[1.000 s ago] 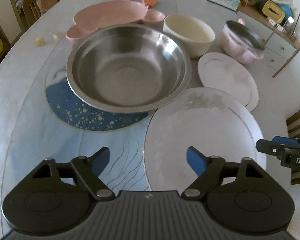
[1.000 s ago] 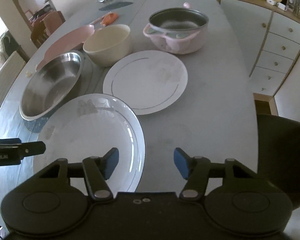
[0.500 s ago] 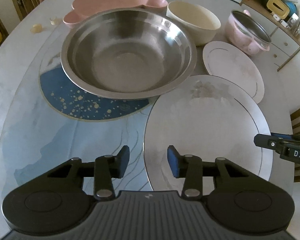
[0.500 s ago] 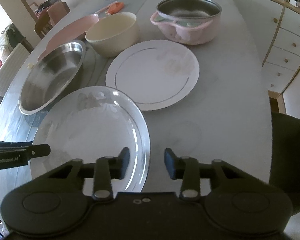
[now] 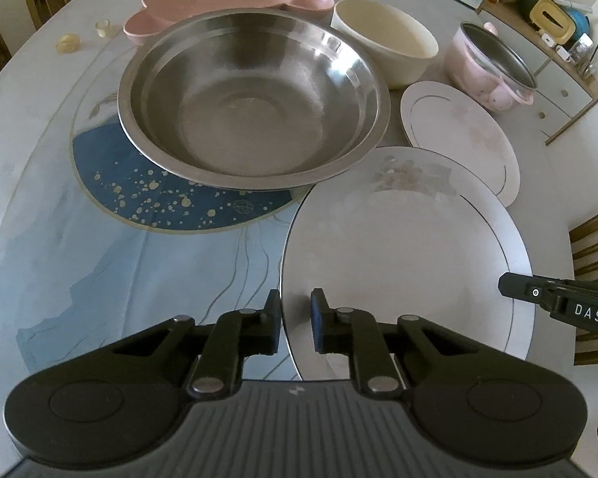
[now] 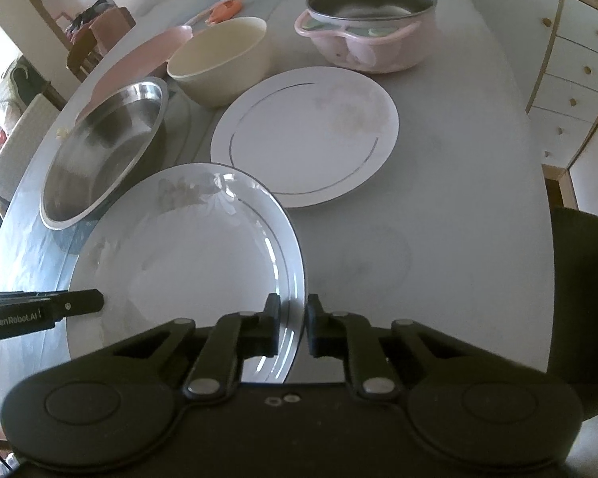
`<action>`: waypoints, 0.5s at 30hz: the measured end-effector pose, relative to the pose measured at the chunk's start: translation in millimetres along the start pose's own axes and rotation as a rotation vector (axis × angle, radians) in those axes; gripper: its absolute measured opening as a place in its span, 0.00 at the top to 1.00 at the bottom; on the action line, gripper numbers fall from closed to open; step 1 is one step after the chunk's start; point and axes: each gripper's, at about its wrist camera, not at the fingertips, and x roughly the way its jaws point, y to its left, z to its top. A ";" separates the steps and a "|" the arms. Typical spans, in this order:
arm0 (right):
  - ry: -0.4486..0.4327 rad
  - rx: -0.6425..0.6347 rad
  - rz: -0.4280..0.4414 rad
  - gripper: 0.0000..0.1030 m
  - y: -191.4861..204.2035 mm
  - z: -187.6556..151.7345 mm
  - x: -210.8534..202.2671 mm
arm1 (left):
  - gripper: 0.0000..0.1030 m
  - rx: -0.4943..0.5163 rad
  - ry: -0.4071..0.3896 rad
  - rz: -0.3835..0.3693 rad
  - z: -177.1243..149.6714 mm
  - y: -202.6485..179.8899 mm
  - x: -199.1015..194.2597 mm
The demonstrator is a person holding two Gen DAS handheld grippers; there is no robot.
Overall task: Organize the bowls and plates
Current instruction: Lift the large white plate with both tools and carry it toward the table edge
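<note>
Nearest on the bench [image 6: 458, 183], the large white plate [image 5: 410, 247] now has both grippers closing their jaws over opposite rims: left gripper [image 5: 296, 323] on its left edge, right gripper [image 6: 290, 326] on its right. A second ago both stood wide apart, so a two-handed lift looks next.

The left gripper [image 5: 296, 320] and the right gripper [image 6: 290, 326], wide apart a second ago, are closing their jaws over opposite edges of the large white plate [image 5: 410, 263] (its rim sits between each pair), which now looks nearer than before.
</note>
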 end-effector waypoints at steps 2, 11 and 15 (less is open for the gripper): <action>0.003 0.015 0.000 0.88 -0.3 -1.1 -1.2 | 0.88 0.000 -0.005 0.002 -1.0 0.7 -1.4; 0.017 0.039 0.006 0.89 7.7 -20.9 -9.7 | 0.88 -0.002 -0.010 -0.012 -14.5 11.8 -9.8; 0.021 0.050 0.011 0.90 15.5 -33.0 -16.3 | 0.89 -0.017 -0.002 -0.026 -25.6 23.6 -16.5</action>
